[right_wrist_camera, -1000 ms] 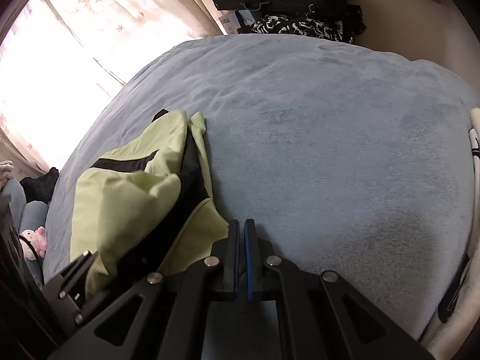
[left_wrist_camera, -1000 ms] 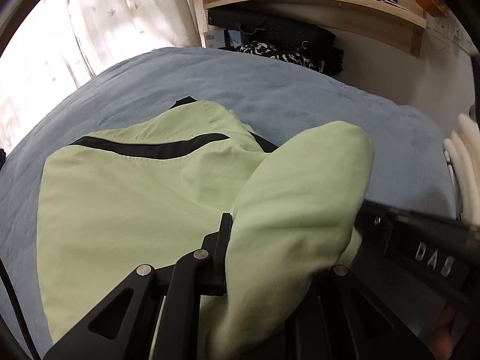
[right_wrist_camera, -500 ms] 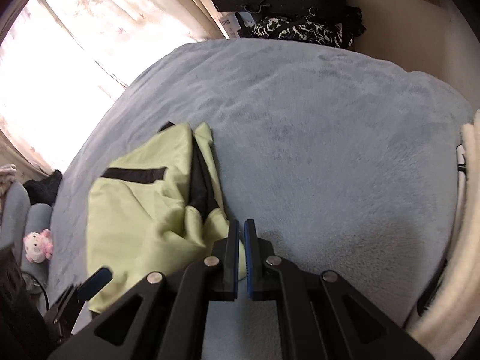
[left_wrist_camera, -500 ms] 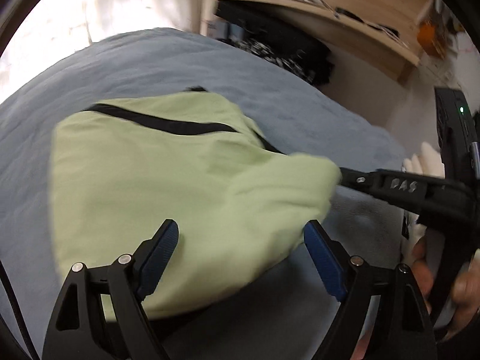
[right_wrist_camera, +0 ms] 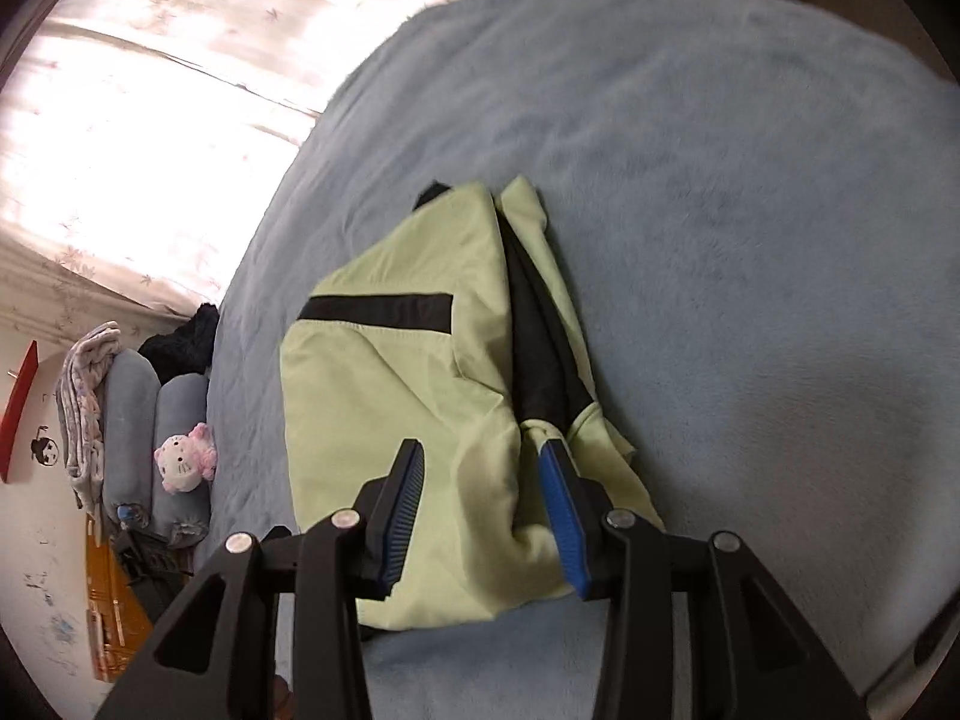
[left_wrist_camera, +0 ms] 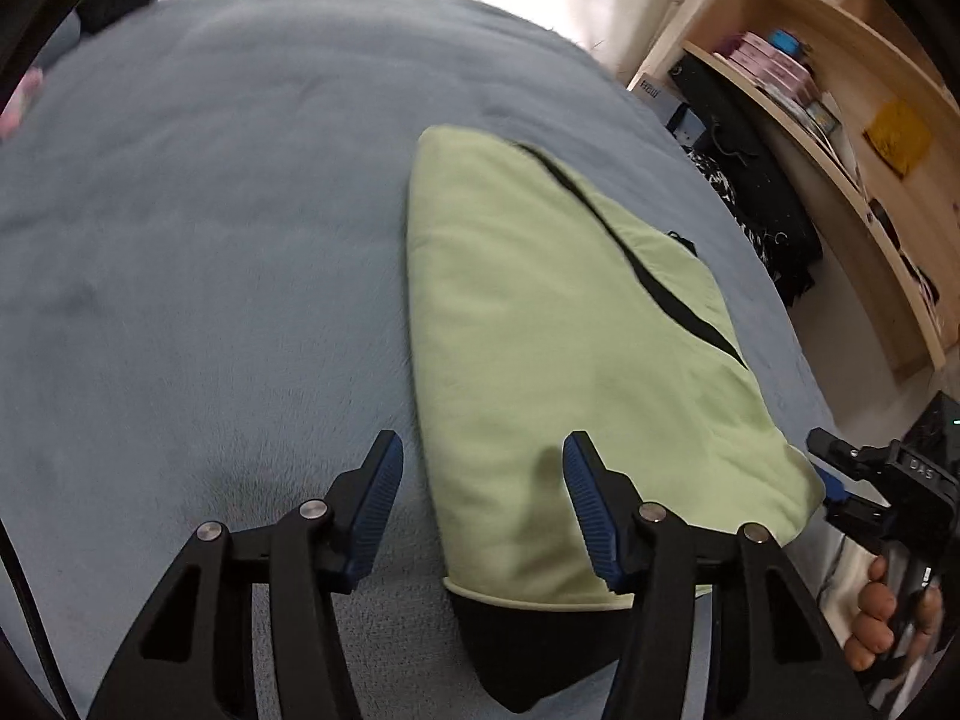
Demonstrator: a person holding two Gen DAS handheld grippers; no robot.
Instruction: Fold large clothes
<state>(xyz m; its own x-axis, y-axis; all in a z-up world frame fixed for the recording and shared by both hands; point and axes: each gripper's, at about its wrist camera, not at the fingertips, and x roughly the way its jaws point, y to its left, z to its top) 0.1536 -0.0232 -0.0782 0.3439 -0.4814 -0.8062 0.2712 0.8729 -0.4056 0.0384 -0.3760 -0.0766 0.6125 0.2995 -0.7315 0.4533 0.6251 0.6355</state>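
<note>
A: Our green jacket (left_wrist_camera: 576,330) lies folded on the blue blanket (left_wrist_camera: 210,240). It looks soft, light and floppy.

B: Our left claw (left_wrist_camera: 480,504) is closing, empty, astride the jacket's near edge. Our right claw (right_wrist_camera: 480,510) is opening above the cloth, gripping nothing.

A: Then we should pinch a doubled hem or corner, not one loose layer.

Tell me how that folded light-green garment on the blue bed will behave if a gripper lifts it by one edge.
The light-green garment would probably droop and unfold: its layers lie loose, creased and uneven. It likely weighs little, since the thin fabric barely dents the blue bed cover. The smooth black lining showing between the layers may let them slide apart.
</note>
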